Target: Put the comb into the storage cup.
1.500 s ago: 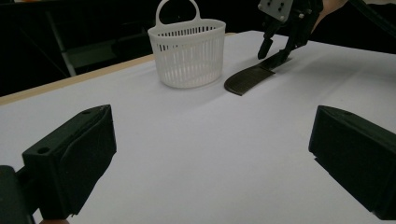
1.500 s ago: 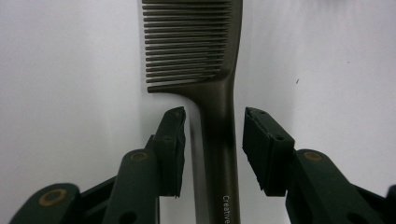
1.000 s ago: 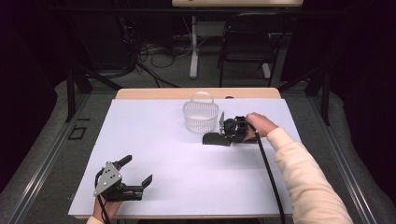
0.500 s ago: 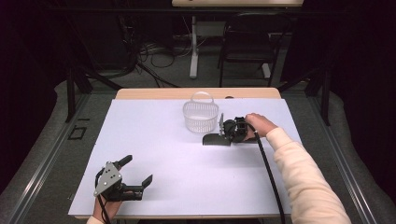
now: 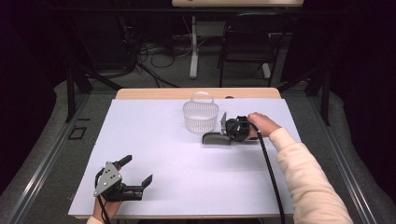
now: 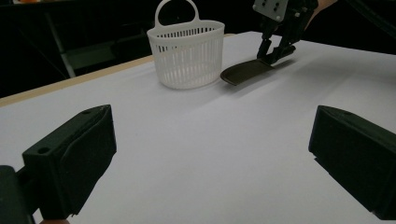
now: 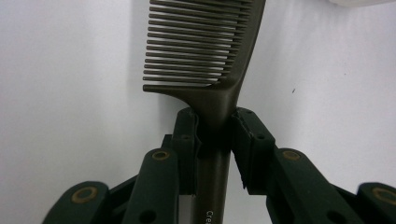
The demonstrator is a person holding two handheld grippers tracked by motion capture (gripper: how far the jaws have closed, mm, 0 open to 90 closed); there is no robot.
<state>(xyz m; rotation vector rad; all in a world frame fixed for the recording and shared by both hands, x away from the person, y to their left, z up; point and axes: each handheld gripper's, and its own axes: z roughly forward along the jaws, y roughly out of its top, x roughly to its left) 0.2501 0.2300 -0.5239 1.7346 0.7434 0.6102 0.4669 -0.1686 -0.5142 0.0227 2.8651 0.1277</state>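
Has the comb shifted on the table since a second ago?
No. The comb lies in the same spot just right of the white basket, with the right tongs closed on its handle.

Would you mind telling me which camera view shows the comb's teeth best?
The right gripper view: the comb is close up, each tooth distinct. The left gripper view shows it as a flat dark shape beside the basket; the high view shows a small dark sliver.

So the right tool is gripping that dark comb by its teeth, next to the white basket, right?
Not by its teeth. The right tool clamps the comb at its handle, just below the teeth, as the right gripper view shows. The comb does lie beside the white basket.
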